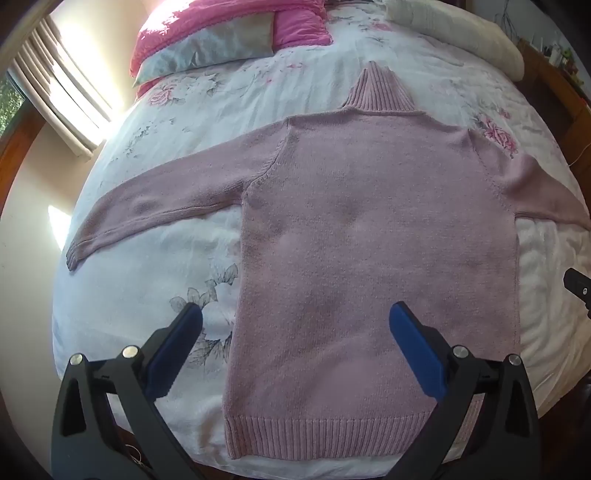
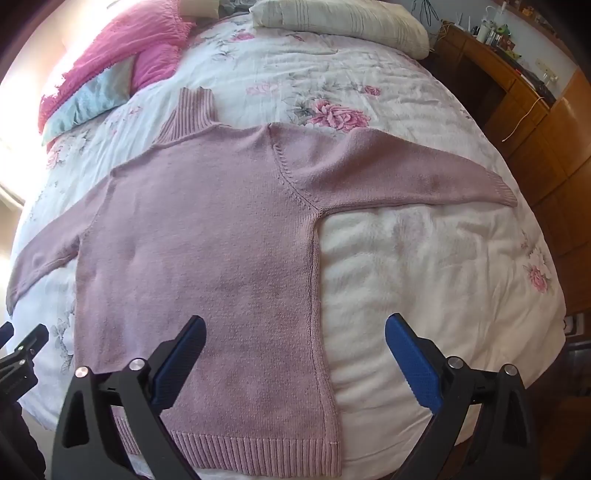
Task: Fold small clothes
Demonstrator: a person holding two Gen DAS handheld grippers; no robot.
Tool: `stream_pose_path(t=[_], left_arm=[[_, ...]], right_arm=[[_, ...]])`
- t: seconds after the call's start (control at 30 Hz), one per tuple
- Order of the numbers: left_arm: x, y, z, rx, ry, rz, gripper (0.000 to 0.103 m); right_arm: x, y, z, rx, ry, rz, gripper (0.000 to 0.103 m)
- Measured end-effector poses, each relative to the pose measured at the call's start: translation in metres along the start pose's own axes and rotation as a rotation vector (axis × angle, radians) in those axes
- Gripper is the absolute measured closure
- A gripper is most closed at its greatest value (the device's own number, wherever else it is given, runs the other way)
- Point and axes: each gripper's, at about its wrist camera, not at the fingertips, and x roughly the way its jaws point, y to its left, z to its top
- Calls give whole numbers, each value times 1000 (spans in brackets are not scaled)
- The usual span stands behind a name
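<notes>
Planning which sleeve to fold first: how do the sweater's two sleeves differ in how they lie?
The left sleeve slants down toward the near edge; the right sleeve runs nearly straight sideways. The left cuff points toward the window side, the right cuff toward the cabinets. Both lie flat, unfolded.

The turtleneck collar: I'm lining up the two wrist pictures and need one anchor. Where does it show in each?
Left wrist view: the ribbed collar sits top centre, right of the pink pillow.
Right wrist view: the collar sits upper left, just right of the same pillow.
Shared landmark: the sweater hem, lying nearest both open grippers.
</notes>
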Motion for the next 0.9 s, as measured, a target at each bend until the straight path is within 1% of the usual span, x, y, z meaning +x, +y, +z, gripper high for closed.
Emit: stream_pose_path(t=[0.2,0.3,0.4,0.47,0.63,0.77,0.83,0.87,0.9], left_arm=[[2,-2,5,10,-5,8,3],[3,-3,2,11,-8,9,3],[2,-4,4,17,-24,27,3],[3,-5,5,13,-16,15,3],[4,-5,4,13,-20,15,3],[7,-7,6,11,8,-4,3],[7,-7,6,11,8,-6,3],[9,-8,7,10,28,-18,3],[10,-8,7,11,30,-18,3]], right_arm=[[3,-2,0,6,2,4,5],[4,-4,1,7,2,3,5],[6,-5,2,10,4,7,5],[7,-6,3,10,3,6,5],[9,-8,5,13,2,8,5],[11,-10,6,17,5,7,5],[12,-11,7,19,6,7,5],[13,-12,7,19,7,7,5],[14,-12,8,19,8,6,5]])
